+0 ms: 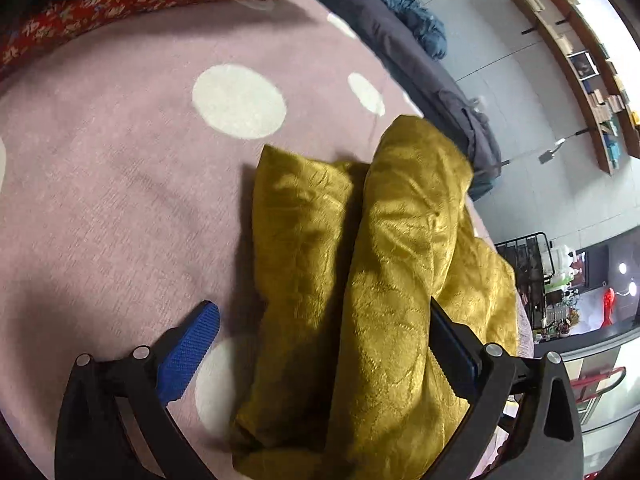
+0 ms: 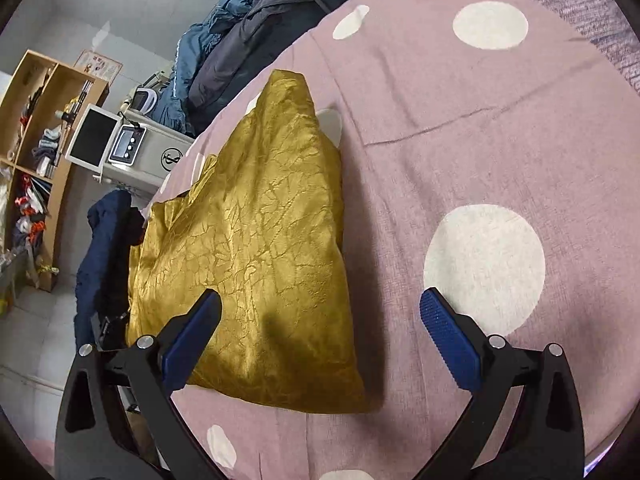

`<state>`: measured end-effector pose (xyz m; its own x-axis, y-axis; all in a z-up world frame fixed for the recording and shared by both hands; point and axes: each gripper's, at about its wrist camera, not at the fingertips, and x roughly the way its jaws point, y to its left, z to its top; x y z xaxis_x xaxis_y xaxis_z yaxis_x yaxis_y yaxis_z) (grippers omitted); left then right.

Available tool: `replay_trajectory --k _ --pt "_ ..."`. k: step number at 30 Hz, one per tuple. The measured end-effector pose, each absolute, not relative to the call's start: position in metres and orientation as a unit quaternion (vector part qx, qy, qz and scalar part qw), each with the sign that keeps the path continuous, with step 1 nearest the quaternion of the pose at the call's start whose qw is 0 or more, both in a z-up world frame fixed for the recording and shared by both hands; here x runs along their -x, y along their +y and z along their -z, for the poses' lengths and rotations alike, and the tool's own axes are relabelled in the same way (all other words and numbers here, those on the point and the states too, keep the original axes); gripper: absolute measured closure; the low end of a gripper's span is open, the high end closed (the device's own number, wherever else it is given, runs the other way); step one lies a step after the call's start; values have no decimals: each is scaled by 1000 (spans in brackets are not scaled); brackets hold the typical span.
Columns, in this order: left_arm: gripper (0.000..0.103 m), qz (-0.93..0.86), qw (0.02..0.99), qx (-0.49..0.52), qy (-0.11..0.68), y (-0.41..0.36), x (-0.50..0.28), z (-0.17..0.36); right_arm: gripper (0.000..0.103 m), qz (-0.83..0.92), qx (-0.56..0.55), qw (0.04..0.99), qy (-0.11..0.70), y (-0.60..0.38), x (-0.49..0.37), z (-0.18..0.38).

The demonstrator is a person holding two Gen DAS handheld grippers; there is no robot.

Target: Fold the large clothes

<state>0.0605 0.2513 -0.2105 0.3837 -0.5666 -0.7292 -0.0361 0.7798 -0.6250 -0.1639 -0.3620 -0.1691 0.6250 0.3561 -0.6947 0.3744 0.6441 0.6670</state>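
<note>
1. Left gripper: fingers wide apart; a raised roll of the gold cloth runs up between them, lying against the right-hand finger; the left-hand pad stands clear over the bedspread; nothing clamped.
2. Right gripper: fingers spread, empty; the cloth sits ahead and toward its left finger, near corner just in front; the right finger is over bare spread.
3. Cloth lies on the spread near the bed's edge, tapering away from the right gripper; from the left camera it shows two long humps side by side; cannot tell if it is fully flat.
4. Step, as judged: a fold is partly made; to do it well, close on the raised roll low and near its end, lift both layers together, carry across and lay edges flush; the satin-like surface will likely slip, so take a deep bite.
5. Count: one gold cloth; two grippers; one dotted spread; a pile of dark bedding beyond, pieces not countable.
</note>
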Motion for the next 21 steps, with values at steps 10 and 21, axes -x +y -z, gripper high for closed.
replay_trajectory --k 10,21 --pt "7 199 770 250 553 216 -86 204 6 -63 -401 796 449 -346 110 187" --pt "17 227 761 236 561 171 -98 208 28 -70 -386 799 456 -326 62 193"
